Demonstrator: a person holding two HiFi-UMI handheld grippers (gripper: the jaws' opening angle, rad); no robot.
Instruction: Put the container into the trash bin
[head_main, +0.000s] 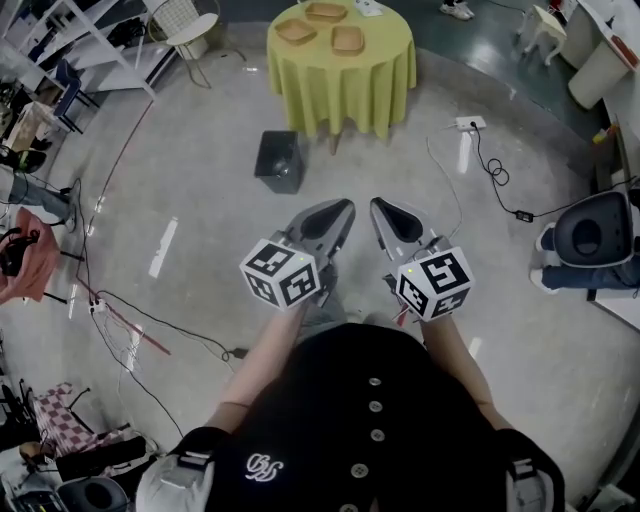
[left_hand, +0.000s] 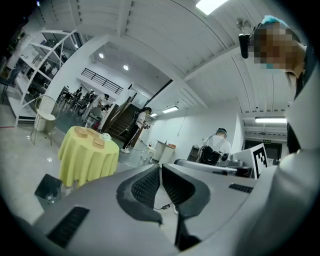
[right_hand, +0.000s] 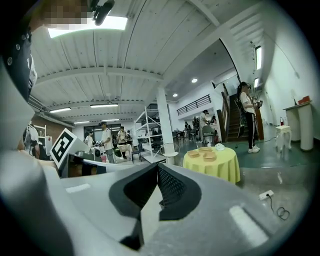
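Note:
Three shallow wooden containers (head_main: 295, 31) (left_hand: 81, 131) (right_hand: 193, 153) lie on a round table with a yellow cloth (head_main: 345, 85) (left_hand: 87, 160) (right_hand: 220, 165), far ahead of me. A dark trash bin (head_main: 277, 160) (left_hand: 48, 188) stands on the floor to the left in front of that table. My left gripper (head_main: 343, 207) (left_hand: 160, 167) and right gripper (head_main: 380, 206) (right_hand: 158, 167) are side by side at chest height, pointing toward the table. Both are shut with nothing between the pads. Both are well short of the bin and the table.
A white power strip (head_main: 470, 123) with a black cable lies on the floor to the right of the table. A white chair (head_main: 185, 25) stands at the back left, and cables (head_main: 120, 310) trail on the left. A grey-and-white machine (head_main: 590, 240) sits at the right. People stand in the background.

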